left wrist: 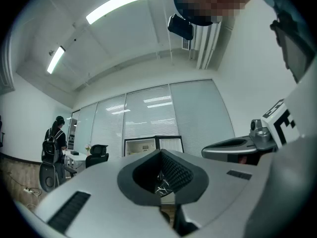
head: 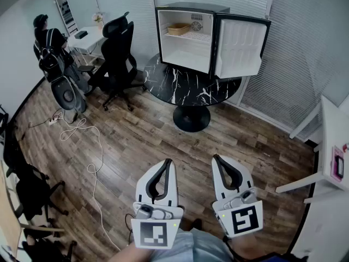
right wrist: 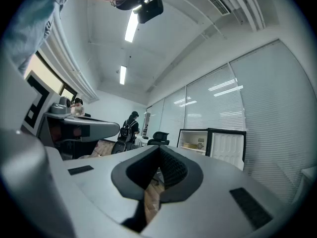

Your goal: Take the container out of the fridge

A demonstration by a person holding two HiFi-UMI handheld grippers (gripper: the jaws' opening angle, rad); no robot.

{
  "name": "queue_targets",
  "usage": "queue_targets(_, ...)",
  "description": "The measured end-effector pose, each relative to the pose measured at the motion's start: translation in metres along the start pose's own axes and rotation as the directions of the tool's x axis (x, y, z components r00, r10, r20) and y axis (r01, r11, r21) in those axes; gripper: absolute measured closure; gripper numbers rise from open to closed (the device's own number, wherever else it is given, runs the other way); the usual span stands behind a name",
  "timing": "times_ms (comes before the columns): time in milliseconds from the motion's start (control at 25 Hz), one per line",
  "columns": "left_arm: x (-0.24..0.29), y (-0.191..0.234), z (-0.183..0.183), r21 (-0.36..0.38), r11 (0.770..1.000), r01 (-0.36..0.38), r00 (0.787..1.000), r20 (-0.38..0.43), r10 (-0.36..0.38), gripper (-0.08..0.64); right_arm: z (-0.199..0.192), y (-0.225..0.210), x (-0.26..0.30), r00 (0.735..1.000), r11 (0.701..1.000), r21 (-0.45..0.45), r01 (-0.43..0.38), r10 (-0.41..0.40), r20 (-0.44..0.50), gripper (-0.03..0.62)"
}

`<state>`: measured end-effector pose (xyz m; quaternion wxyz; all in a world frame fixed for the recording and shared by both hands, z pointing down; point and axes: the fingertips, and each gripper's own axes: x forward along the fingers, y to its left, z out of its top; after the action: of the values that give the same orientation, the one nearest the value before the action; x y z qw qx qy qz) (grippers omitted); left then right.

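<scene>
Container (head: 179, 29) in fridge (head: 191, 54), far from left claw (head: 167, 162), right claw (head: 217, 158).

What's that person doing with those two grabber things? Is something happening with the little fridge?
A person holds a left gripper and a right gripper, both shut and empty, low over the wooden floor. Across the room a small fridge stands on a round black table with its door open. A tan container sits on the upper shelf, not yet touched. Another person stands by a desk far off.
</scene>
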<state>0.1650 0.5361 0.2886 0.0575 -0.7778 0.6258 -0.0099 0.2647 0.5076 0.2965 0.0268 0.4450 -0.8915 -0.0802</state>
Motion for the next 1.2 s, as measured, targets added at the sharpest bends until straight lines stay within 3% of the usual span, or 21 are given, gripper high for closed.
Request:
queue_targets(440, 0.035, 0.036, -0.013, -0.053, 0.999, -0.002, 1.0, 0.022, 0.003, 0.546, -0.014, -0.003, 0.05, 1.0, 1.0, -0.001, 0.001, -0.001, -0.027, 0.58)
queue_targets(1200, 0.103, 0.195, -0.008, -0.056, 0.998, 0.027, 0.995, 0.1, -0.021, 0.546, 0.016, 0.025, 0.204, 0.996, 0.995, -0.041, 0.088, -0.089, -0.028, 0.578)
